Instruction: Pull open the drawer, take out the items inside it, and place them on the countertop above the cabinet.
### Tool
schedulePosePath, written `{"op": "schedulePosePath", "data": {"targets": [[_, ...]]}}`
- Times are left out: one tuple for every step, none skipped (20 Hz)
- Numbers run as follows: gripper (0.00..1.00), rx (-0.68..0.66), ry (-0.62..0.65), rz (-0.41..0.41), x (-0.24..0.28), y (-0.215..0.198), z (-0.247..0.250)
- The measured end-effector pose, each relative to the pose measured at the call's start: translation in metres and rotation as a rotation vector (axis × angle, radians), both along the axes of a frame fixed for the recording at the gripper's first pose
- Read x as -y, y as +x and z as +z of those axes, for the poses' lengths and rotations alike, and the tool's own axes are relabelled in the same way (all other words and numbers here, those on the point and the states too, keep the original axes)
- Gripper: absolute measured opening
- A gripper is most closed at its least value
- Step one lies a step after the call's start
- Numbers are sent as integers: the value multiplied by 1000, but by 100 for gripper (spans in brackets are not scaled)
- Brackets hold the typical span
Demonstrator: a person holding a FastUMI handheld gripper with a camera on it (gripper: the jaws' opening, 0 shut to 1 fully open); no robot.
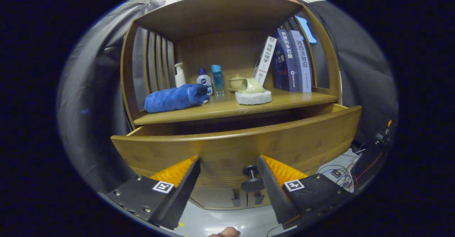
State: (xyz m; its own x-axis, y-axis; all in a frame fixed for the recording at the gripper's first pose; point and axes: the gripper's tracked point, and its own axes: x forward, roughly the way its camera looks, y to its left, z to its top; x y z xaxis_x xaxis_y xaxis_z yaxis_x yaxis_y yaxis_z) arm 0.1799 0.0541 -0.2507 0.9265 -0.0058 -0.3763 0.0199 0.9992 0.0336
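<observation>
Black cloth backs the brown wooden cabinet (227, 52). Its curved wooden drawer (234, 148) stands pulled out just ahead of the claw (229, 166), whose fingers are spread and empty, the dark round knob (252, 178) between them.

Drawer (241, 141): wooden, wide, curved front, pulled out from cabinet, seen just beyond fingertips; grooved lines along lower front. Inside hidden behind front panel; contents cannot be told. Knob (251, 178): dark, round, on drawer front, seen between fingers, nearer right one, not gripped. Countertop (234, 109): wooden shelf surface above drawer, well beyond fingers. Gripper (227, 166): fingers spread apart, nothing pressed between them.
</observation>
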Motion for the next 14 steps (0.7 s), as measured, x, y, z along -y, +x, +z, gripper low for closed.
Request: {"op": "schedulePosePath", "data": {"targets": [[97,-3,-3,-2,0,7,-2],[97,-6,-3,-3,-1,12,-2],[97,-7,-2,-4,-1,19,-3],[97,-6,1,-5,-1,24,-4],[97,-5,1,-4,-1,29,-5],[97,-4,1,-4,-1,34,-5],[97,-3,3,-4,-1,39,-6],[97,-3,2,-3,-1,44,-7],[97,-3,1,-2,-1,48,-7],[97,-3,1,-2,-1,50,-8],[96,0,3,-2,-1,54,-9],[96,1,6,-3,2,57,-6],[96,-1,9,-3,3,58,-7],[96,4,13,-5,3,57,-5]]}}
